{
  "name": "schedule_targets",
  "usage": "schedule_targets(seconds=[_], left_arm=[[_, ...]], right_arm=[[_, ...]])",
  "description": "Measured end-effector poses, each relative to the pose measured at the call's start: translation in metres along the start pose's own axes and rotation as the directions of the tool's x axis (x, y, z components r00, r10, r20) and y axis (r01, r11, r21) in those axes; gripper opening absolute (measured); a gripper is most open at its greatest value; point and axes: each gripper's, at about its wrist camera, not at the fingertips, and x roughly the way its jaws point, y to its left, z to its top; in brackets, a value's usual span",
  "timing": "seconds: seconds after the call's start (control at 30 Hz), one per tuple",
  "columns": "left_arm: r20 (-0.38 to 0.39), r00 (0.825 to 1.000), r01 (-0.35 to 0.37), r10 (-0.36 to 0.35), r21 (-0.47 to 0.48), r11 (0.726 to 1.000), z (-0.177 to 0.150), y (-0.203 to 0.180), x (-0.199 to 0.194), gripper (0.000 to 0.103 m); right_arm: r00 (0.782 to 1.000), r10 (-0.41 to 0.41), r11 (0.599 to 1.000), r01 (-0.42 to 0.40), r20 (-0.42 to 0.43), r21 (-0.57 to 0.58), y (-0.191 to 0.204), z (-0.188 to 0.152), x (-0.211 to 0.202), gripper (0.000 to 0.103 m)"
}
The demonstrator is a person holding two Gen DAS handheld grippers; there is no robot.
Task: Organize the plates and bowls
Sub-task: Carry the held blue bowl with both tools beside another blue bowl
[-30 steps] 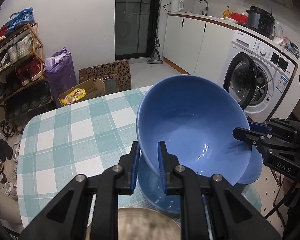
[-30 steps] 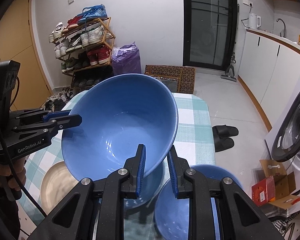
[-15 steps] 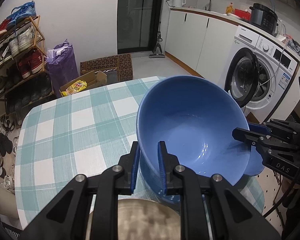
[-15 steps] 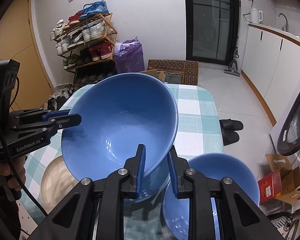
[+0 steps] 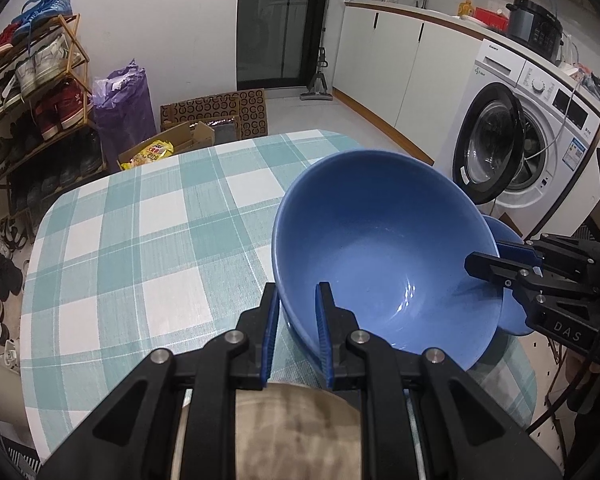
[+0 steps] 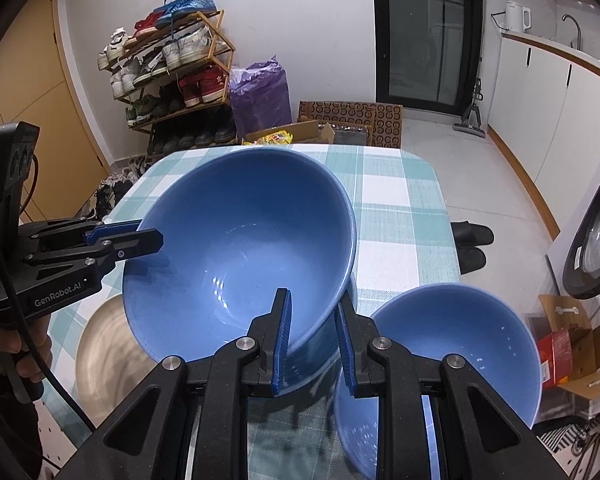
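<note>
Underneath, teal-checked tablecloth [image 5: 140, 260]; kitchen washing machine [image 5: 540, 128] beyond.

The bowl [image 5: 384, 248] between my fingers [image 5: 270, 332] looks glossy and smooth — small highlights sit on its blue inside. My fingers are matt black plastic with ribbed blue pads and bright metal screws [image 5: 236, 337]. The desk [image 5: 148, 240] wears a woven checked cloth, matt and finely rough. The beige plate [image 6: 104, 352] looks dull with a soft sheen. The second bowl [image 6: 460, 344] shines too.
</note>
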Motion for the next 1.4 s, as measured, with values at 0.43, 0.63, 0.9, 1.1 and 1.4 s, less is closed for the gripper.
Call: schedule_targets(seconds=[0.43,0.63,0.9,1.1,1.4], left_arm=[[-0.030,1.000,-0.006,0.006,0.006,1.000,-0.007,0.001,0.010,0.016],[-0.044,0.999,-0.007,0.008,0.017,1.000,-0.010,-0.001,0.016,0.016],[-0.060,0.998,-0.012,0.013,0.026,1.000,-0.012,-0.003,0.021,0.016],[-0.067,0.998,-0.012,0.014,0.034,0.999,-0.014,-0.004,0.023,0.016],[-0.082,0.997,-0.007,0.010,0.038,0.999,-0.015,-0.005,0.026,0.016]], right_arm=[[1.000,-0.004,1.000,0.004,-0.028,-0.002,0.002,-0.010,0.013,0.022],[0.999,-0.018,1.000,0.018,-0.041,-0.011,0.004,-0.011,0.020,0.022],[0.998,-0.043,0.999,0.042,-0.044,-0.029,0.006,-0.011,0.021,0.022],[0.997,-0.050,0.998,0.048,-0.051,-0.034,0.008,-0.014,0.023,0.023],[0.996,-0.057,0.998,0.055,-0.070,-0.033,0.007,-0.016,0.030,0.023]])
